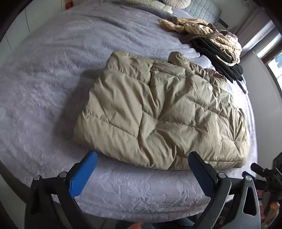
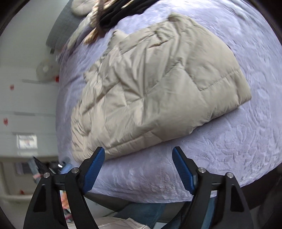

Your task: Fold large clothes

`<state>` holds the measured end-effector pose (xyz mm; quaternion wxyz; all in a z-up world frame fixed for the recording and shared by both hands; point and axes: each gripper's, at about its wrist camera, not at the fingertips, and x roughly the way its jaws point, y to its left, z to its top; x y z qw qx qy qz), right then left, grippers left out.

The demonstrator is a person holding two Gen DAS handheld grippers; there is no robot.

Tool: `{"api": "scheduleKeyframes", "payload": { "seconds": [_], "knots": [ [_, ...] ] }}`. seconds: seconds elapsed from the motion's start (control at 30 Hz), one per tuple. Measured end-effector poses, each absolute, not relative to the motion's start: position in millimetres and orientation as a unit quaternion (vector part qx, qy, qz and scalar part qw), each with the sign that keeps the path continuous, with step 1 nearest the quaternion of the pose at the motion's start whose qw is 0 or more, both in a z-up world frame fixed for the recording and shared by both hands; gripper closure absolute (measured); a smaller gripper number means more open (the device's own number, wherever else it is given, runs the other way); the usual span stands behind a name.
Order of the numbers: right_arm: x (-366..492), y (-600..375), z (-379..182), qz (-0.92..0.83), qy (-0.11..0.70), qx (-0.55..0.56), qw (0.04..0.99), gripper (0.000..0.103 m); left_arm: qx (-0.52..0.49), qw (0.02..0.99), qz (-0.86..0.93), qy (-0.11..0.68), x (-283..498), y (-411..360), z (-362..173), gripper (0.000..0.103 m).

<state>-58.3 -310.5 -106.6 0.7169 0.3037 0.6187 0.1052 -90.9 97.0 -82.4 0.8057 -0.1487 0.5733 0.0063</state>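
Note:
A beige quilted puffer jacket point(image 1: 158, 112) lies folded into a thick rectangle on the lavender bedspread point(image 1: 52, 79). My left gripper point(image 1: 142, 156) is open and empty, its blue fingers point(image 1: 82, 174) just short of the jacket's near edge. In the right wrist view the same jacket point(image 2: 155, 84) lies ahead on the bedspread point(image 2: 229, 149). My right gripper point(image 2: 138, 151) is open and empty, its left finger point(image 2: 93, 170) close to the jacket's near hem.
A pile of other clothes, black folded garments point(image 1: 220, 54) under a cream striped one point(image 1: 199, 28), sits at the far right of the bed. Pillows point(image 1: 176, 3) lie at the head. The bed's near edge runs just below both grippers. A white cabinet wall point(image 2: 26, 88) stands beside the bed.

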Motion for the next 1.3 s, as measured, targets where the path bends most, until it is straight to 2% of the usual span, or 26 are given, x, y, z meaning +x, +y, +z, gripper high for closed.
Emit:
{"api": "scheduleKeyframes", "payload": {
  "seconds": [0.1, 0.23, 0.43, 0.6, 1.13, 1.3],
  "knots": [
    [-66, -306, -105, 0.111, 0.635, 0.273, 0.714, 0.012, -0.143, 0.805, 0.016, 0.576, -101, 85, -78, 0.0],
    [-63, -292, -101, 0.1, 0.64, 0.229, 0.726, 0.011, -0.134, 0.801, 0.011, 0.584, -105, 80, -77, 0.0],
    [-53, -255, -83, 0.085, 0.597, 0.181, 0.777, 0.01, -0.09, 0.803, 0.016, 0.589, -81, 100, -81, 0.0],
    [-34, -218, -92, 0.079, 0.643, 0.144, 0.748, 0.01, -0.102, 0.795, -0.001, 0.598, -58, 130, -89, 0.0],
    [-19, -187, -104, 0.007, 0.668, 0.179, 0.723, 0.01, -0.101, 0.777, -0.059, 0.618, -10, 164, -118, 0.0],
    [-18, -185, -105, 0.011, 0.671, 0.173, 0.721, 0.01, -0.133, 0.776, -0.079, 0.611, 8, 186, -122, 0.0]
  ]
}}
